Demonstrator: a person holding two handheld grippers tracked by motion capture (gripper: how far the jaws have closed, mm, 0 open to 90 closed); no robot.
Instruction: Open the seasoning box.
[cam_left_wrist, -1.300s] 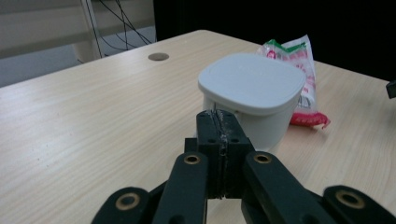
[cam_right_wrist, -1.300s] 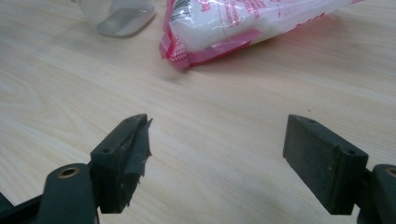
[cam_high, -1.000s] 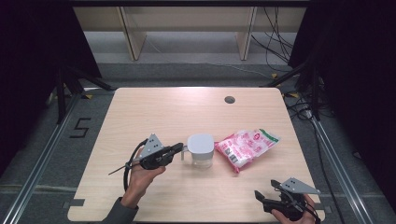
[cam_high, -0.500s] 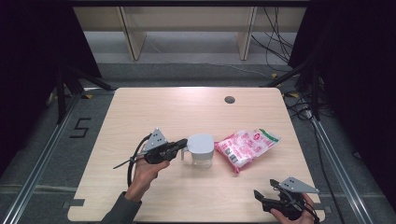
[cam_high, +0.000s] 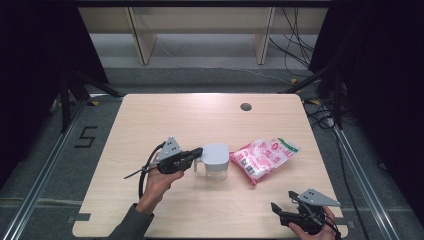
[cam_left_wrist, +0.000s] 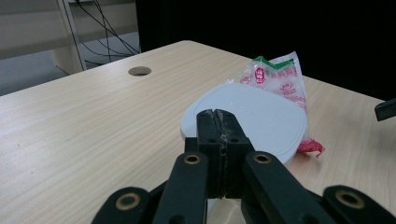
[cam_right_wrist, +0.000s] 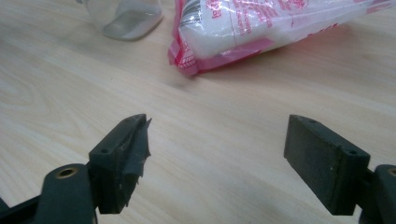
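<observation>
**Left jaws together at the jug's lid, right jaws apart near the table edge**

Nearest to us, at the front right corner of the pale wooden table (cam_high: 150, 125), we see the right gripper (cam_high: 283, 210) held low in a hand, its two black jaws standing wide apart with bare wood between them. In the right gripper view, the torn black pad of one finger (cam_right_wrist: 133, 149) shows ragged at its edge.

Farther in, on the left, we find the left gripper (cam_high: 199, 151) held level in the other hand. Its jaws are pressed together, pad against pad, with nothing visible between them. Their tips reach the near rim of the clear plastic jug with a white lid (cam_high: 216, 161), over its handle side; we cannot tell whether they touch it. The jug stands upright near the middle of the table.

Just beside the jug, to its right, lies the pink and white plastic bag with a green end (cam_high: 265, 157), flat on the wood.

Beyond both, near the far edge, we see the round cable hole (cam_high: 245, 106).
</observation>
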